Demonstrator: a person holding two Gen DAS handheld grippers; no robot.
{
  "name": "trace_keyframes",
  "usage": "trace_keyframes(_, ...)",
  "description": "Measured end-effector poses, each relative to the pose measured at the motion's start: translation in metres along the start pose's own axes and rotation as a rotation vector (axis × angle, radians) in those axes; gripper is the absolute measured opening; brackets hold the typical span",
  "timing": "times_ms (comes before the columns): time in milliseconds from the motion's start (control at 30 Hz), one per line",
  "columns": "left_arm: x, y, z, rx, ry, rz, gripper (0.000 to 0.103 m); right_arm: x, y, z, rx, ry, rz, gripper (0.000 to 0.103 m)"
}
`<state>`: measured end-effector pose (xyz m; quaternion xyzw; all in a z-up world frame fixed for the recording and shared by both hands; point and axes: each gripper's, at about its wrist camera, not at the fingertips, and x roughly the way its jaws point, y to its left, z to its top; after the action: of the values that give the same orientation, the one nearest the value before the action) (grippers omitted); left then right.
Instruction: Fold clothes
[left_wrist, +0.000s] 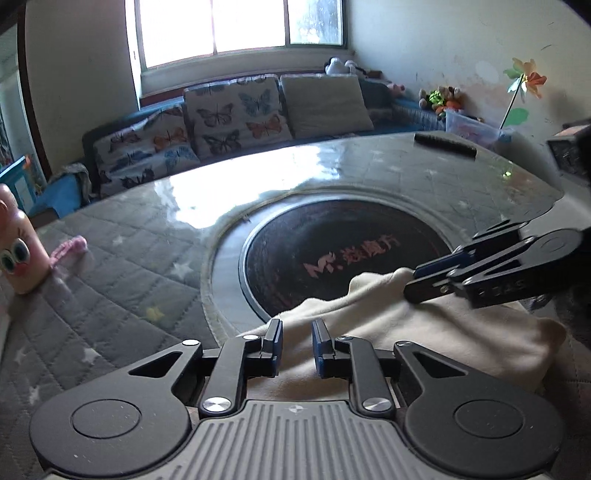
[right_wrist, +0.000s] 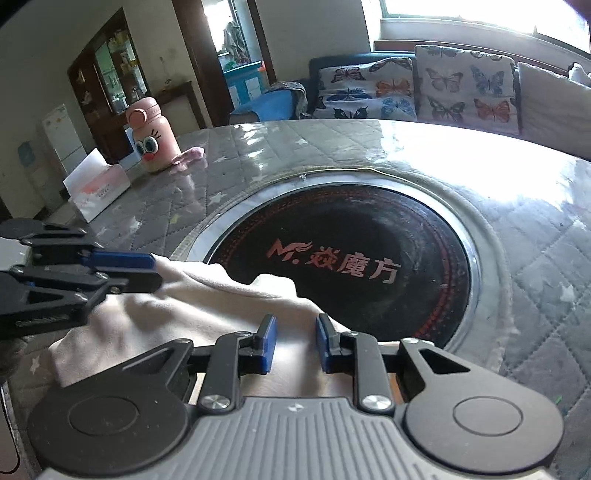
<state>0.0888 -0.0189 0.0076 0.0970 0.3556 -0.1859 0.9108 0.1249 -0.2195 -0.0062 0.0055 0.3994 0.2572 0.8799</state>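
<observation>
Cream cloth lies bunched at the near edge of the table, its far folds lapping over the rim of the round black hotplate set in the tabletop.

Left gripper, bottom centre of its own view: jaws stand narrowly apart, cloth showing under the gap, pads not pressing on it. Right gripper, bottom centre of its view: same, a narrow gap over the cloth, nothing pinched. Each gripper shows in the other's view as a black linkage with blue pads, coming in from the side edge just above the cloth.

Around: pink bottle with a cartoon face at upper left of the right view, a small pink cloth just beside it, a white tissue box nearer the left edge. A dark flat bar-shaped thing sits at the table's far right in the left view. Butterfly-print cushions on a sofa beyond the table, a window above them.

Writing: red mark on the hotplate, Latin letters then "焱魔方". Print on the tissue box too small to read.

Room: quilted grey cover under a glossy clear sheet; the far half of the table lies bare, with glare.
</observation>
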Motion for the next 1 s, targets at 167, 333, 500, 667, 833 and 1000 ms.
trace_keyframes(167, 0.011, 0.005, -0.002, -0.014, 0.018, 0.006, 0.019, -0.008, 0.008, 0.007, -0.024, -0.033, 0.006, 0.023)
trace_keyframes(333, 0.014, 0.004, -0.004, -0.012, 0.020, 0.015, 0.019, 0.008, 0.018, 0.014, -0.041, -0.020, 0.038, 0.023)
trace_keyframes(500, 0.007, 0.002, -0.001, -0.015, 0.004, 0.012, 0.019, 0.014, 0.019, 0.015, -0.043, -0.005, 0.021, 0.022)
trace_keyframes(667, 0.005, -0.006, 0.006, -0.005, -0.014, -0.012, 0.020, 0.004, 0.027, 0.016, -0.079, -0.023, 0.031, 0.023)
trace_keyframes(833, 0.020, -0.011, 0.006, 0.008, 0.019, -0.015, 0.020, 0.010, 0.029, 0.012, -0.101, 0.004, 0.028, 0.023)
trace_keyframes(1000, 0.024, -0.010, 0.005, 0.002, 0.021, -0.014, 0.021, -0.005, 0.029, 0.008, -0.107, -0.006, 0.037, 0.024)
